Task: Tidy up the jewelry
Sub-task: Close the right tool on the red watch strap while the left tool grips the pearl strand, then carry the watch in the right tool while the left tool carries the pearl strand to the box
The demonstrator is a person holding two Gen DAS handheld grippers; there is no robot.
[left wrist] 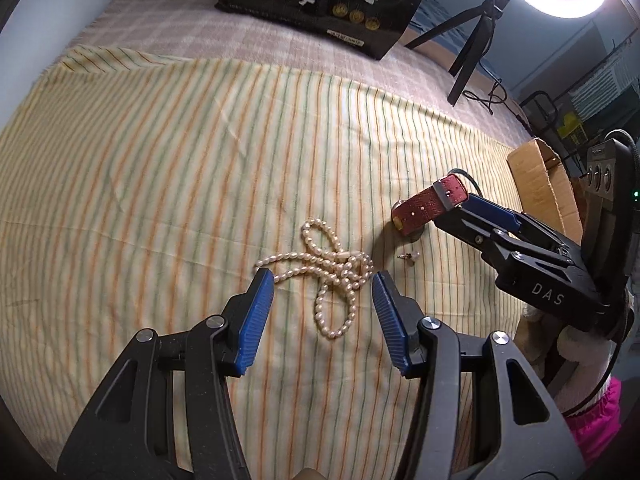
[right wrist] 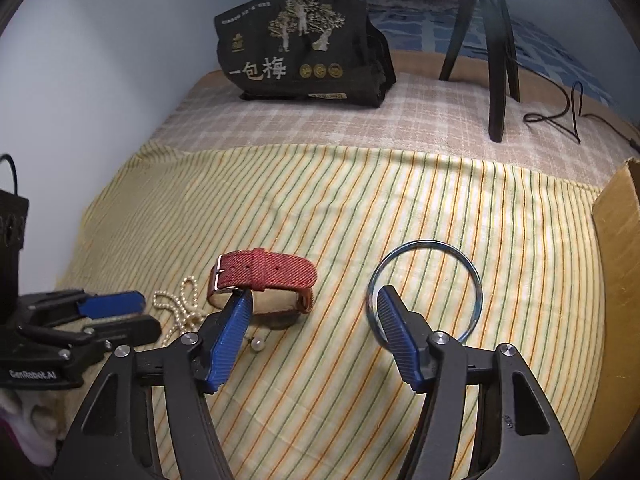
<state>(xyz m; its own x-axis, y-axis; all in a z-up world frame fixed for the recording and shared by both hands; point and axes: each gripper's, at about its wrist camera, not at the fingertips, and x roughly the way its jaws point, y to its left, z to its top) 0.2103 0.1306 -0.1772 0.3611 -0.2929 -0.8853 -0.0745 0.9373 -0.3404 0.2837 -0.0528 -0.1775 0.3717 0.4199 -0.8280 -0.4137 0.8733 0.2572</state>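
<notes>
A bed is covered by a yellow striped cloth (left wrist: 180, 152), on which the jewelry is laid out. At the left, the left gripper (left wrist: 323, 280) is seen from its own camera, angled down with its jaws spread and nothing clasped; its blue pads (left wrist: 256, 320) stand on either side of a tangled pearl necklace (left wrist: 332, 276), just above it, and no contact can be made out. Just right of the necklace, a small pearl earring (left wrist: 409, 257) lies on the cloth. Next to it, a red watch strap (right wrist: 264, 276) rests looped on the cloth. The right gripper (right wrist: 316, 300) is held over the cloth with its jaws apart and empty: one fingertip is seen just in front of the strap, the other overlapping the near rim of a blue bangle (right wrist: 476, 280) lying flat further right. A cardboard box (right wrist: 616, 240) stands at the far right edge. Behind everything, a black printed bag (right wrist: 300, 48) is propped upright.
</notes>
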